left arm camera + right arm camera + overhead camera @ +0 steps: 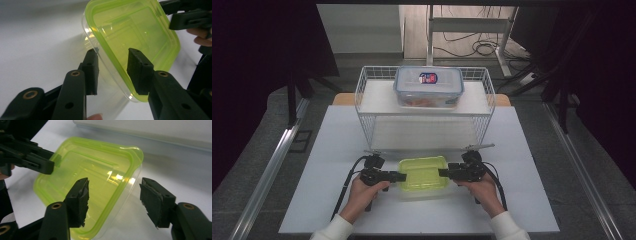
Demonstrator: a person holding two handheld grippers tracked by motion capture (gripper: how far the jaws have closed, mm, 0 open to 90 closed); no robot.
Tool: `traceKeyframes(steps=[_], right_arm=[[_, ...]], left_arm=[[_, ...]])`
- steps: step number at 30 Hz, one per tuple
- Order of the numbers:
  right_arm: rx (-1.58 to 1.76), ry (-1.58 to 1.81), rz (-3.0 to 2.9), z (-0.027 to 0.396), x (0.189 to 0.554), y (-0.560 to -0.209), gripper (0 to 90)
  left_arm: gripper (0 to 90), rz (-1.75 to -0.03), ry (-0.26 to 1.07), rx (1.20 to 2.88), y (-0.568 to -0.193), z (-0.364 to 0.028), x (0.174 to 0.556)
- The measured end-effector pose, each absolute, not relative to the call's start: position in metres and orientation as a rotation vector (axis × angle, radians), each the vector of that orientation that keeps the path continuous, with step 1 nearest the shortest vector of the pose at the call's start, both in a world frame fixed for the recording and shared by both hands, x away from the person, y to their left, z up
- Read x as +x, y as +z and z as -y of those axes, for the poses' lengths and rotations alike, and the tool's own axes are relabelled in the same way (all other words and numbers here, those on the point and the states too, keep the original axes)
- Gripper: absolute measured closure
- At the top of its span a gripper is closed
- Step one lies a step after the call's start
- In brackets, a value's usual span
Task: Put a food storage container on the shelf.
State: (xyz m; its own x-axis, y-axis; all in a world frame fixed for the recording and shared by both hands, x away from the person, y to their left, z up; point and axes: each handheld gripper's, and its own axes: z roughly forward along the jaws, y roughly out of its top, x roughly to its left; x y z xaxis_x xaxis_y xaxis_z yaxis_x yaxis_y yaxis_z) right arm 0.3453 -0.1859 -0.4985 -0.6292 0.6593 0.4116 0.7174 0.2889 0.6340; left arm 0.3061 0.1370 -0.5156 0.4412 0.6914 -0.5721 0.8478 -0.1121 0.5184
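The green-lidded tub (423, 172) sits near the table's (312, 200) front edge. The left gripper (113, 68) straddles its left rim and the right gripper (113, 200) its right rim, both spread, neither pinching. An uneven squeeze could tip the light tub.

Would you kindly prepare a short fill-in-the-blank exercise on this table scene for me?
1. The lid of the near container between the two tongs is ____ in colour.
2. The container with the blue-rimmed lid sits on top of the white wire ____.
3. The left tongs and the right tongs face the near container from ____ sides.

Missing words: green; rack; opposite
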Motion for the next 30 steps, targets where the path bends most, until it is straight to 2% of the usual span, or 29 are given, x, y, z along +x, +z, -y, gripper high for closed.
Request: traceKeyframes(steps=[3,8,10,16,21,30], right_arm=[[-1.301,-1.264,2.428,0.185,0.348,-0.504,50.8],[-1.319,-1.272,2.305,0.190,0.349,-0.507,59.6],[-1.340,-1.267,2.299,0.193,0.348,-0.506,68.4],[-1.335,-1.279,2.309,0.197,0.340,-0.502,73.1],[-1.340,-1.291,2.325,0.196,0.333,-0.498,74.8],[-1.351,-1.336,2.277,0.201,0.325,-0.494,79.4]], left_arm=[[63.1,-1.307,-0.241,1.850,-0.516,-0.138,0.306],[66.0,-1.302,-0.233,1.848,-0.514,-0.136,0.303],[67.1,-1.288,-0.220,1.845,-0.513,-0.136,0.301],[70.1,-1.270,-0.163,1.839,-0.510,-0.134,0.291],[73.0,-1.265,-0.180,1.808,-0.512,-0.137,0.285],[76.5,-1.245,-0.124,1.836,-0.508,-0.133,0.277]])
